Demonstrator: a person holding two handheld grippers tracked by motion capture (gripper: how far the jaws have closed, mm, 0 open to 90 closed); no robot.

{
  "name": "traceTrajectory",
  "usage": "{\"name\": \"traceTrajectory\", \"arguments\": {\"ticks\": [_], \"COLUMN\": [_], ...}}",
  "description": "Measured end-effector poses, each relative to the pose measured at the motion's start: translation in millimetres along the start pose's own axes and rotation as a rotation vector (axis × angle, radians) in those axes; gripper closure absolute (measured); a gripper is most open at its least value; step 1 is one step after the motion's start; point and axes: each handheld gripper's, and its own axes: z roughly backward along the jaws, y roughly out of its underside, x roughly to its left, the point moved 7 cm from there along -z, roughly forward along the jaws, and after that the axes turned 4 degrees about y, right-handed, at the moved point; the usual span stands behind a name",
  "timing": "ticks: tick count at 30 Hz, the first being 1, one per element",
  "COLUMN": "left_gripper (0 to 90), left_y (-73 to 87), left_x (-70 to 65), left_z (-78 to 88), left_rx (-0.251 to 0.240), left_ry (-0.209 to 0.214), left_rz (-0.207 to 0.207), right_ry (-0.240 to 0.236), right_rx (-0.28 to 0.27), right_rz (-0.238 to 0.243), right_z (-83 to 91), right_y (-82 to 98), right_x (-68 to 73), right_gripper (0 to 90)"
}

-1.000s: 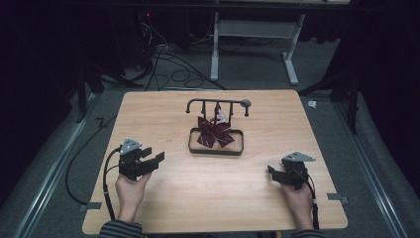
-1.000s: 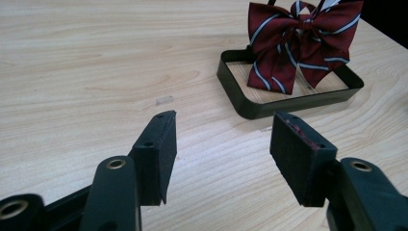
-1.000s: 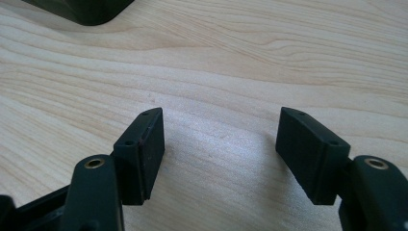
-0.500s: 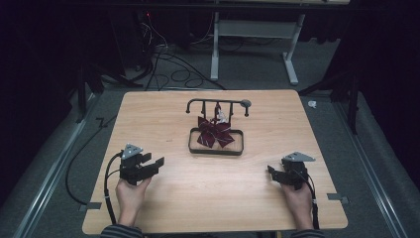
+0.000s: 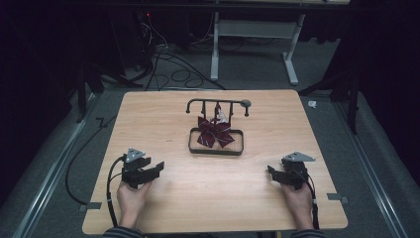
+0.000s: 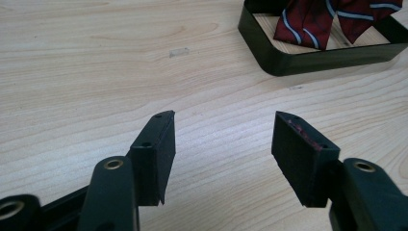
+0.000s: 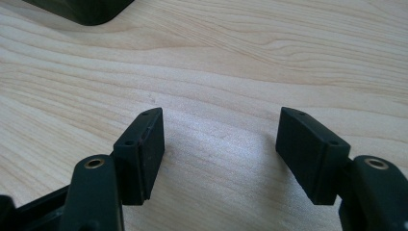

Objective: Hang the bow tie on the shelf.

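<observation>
A: Start with the bow tie (image 5: pixel 215 133). It is dark red with pale stripes and lies inside the black tray (image 5: pixel 216 149) near the middle of the table (image 5: pixel 173 114), its top edge up against the small hanger rack (image 5: pixel 218 105) that stands at the tray's far side. Something small and pale hangs from the rack just above the bow; I cannot tell what it is.

B: And the grippers?

A: Both sit well short of it, near the table's front edge. The left gripper (image 5: pixel 154 167) rests in the person's left hand (image 5: pixel 130 196) and points toward the tray; in the left gripper view its jaws stand wide apart with bare wood between them, and the tray corner and a fold of the bow tie (image 6: pixel 312 21) show ahead to the right. The right gripper (image 5: pixel 271 171) is likewise spread, nothing between its pads (image 7: pixel 144 147), with the tray corner (image 7: pixel 82 9) just ahead at upper left.

B: So which one should go in?

A: I would judge the left. It should come in over the tray wall, not through it, then drop onto the knot at the bow's centre, where the cloth is thickest. Pinching a loose wing risks dragging the fabric against the rack's hooks.
</observation>
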Motion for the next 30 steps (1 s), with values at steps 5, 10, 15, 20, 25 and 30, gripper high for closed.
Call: {"name": "traceTrajectory", "arguments": {"ticks": [5,10,15,20,25,30], "left_gripper": [41.5,41.3,41.2,41.2,41.1,41.0], "left_y": [5.6,10.9,15.5,20.0,25.7,26.6], "left_x": [0.5,3.3,3.5,4.8,5.8,5.1], "left_z": [-4.4,-8.6,-12.5,-15.9,-19.8,-22.3], "left_rx": [0.014,0.03,0.04,0.053,0.077,0.085], "left_ry": [-0.013,-0.031,-0.042,-0.062,-0.085,-0.095], "left_rz": [-0.003,-0.006,-0.012,-0.034,-0.053,-0.071], "right_ry": [-0.001,-0.001,-0.001,-0.001,-0.001,-0.001], "right_rx": [0.0,0.001,0.001,0.001,0.001,0.003], "right_rz": [0.0,-0.001,0.001,0.001,0.001,0.001], "right_z": [0.0,0.1,0.1,0.1,0.1,0.2], "right_y": [0.0,0.0,0.0,0.0,0.0,0.1], "right_x": [0.1,0.3,0.5,0.5,0.5,0.5], "right_gripper": [35.3,35.3,35.4,35.3,35.4,35.4]}}
